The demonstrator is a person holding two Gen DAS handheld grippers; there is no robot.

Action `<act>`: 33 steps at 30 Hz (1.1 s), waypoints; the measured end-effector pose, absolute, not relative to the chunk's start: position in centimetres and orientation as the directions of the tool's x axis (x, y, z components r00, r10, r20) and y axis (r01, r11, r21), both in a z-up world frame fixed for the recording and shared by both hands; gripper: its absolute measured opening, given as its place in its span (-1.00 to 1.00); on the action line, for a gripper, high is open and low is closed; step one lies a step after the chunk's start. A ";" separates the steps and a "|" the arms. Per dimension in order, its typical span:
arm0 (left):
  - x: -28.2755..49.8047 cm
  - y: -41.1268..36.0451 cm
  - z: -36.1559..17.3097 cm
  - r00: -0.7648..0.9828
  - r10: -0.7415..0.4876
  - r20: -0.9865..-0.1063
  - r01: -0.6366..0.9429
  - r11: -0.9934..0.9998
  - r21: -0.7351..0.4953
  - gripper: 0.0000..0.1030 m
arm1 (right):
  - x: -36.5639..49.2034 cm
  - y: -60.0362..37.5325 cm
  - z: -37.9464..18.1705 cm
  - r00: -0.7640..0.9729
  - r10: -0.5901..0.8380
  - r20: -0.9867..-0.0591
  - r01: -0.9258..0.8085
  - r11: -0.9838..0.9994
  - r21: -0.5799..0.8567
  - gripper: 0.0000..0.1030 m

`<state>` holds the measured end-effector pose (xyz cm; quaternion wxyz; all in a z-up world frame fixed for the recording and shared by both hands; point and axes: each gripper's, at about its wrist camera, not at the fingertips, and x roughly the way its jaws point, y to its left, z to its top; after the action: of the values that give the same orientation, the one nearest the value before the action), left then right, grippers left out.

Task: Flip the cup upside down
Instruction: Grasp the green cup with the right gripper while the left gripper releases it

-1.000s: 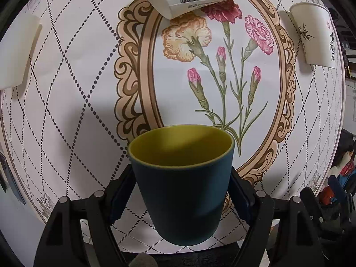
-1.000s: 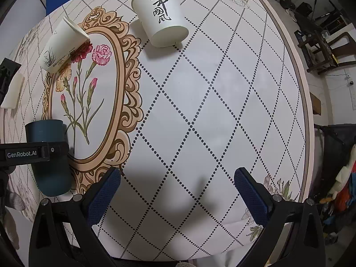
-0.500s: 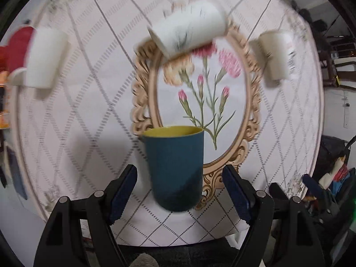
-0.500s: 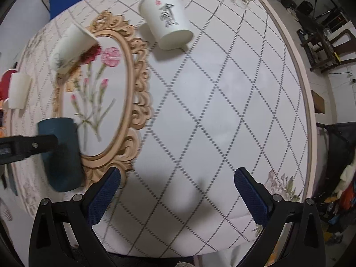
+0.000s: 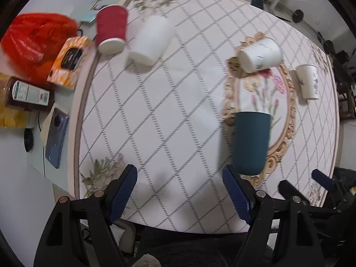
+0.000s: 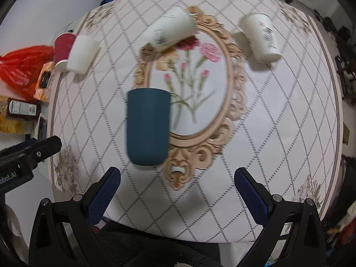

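A dark teal cup (image 5: 251, 142) stands on the patterned table by the ornate flower frame; its opening does not show, so I cannot tell which way up it is. It shows in the right wrist view (image 6: 148, 126) too. My left gripper (image 5: 180, 194) is open and empty, pulled back near the table's front edge, left of the cup. My right gripper (image 6: 176, 193) is open and empty, near the front edge, with the cup just ahead of its left finger.
A white paper cup (image 6: 171, 31) lies tipped on the frame's top. Another white cup (image 6: 262, 37) stands at back right. A white cup (image 5: 151, 40) and a red cup (image 5: 111, 29) sit at back left. A red bag (image 5: 33, 42), box, bottle and phone (image 5: 55, 138) lie beyond the left edge.
My left gripper let go of the teal cup, opened and drew back and to the left. The cup now stands free on the table. My right gripper view shifted left toward the cup.
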<state>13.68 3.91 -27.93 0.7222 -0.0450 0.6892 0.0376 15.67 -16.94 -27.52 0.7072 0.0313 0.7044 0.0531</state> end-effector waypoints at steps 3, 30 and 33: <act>13.7 6.0 -29.1 0.045 0.000 -0.999 -0.140 0.990 -0.006 0.51 | 16.2 -15.1 -27.2 -0.002 0.090 -0.996 -0.074 0.993 0.090 1.00; 13.1 10.0 -39.5 -0.018 0.026 -1.000 -0.254 0.967 0.029 0.82 | 5.0 -14.1 -36.6 0.590 0.060 -0.806 -0.003 -0.997 -0.076 0.98; 12.9 10.1 -39.9 -0.022 0.025 -0.999 -0.254 0.967 0.030 0.82 | 5.6 -14.1 -37.2 0.567 0.038 -0.823 0.015 -0.999 -0.036 0.98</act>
<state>12.93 10.11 -39.87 0.6947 -0.0809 0.7076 0.1004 5.59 -14.08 -37.24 -0.0124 0.8851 0.0152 -0.4650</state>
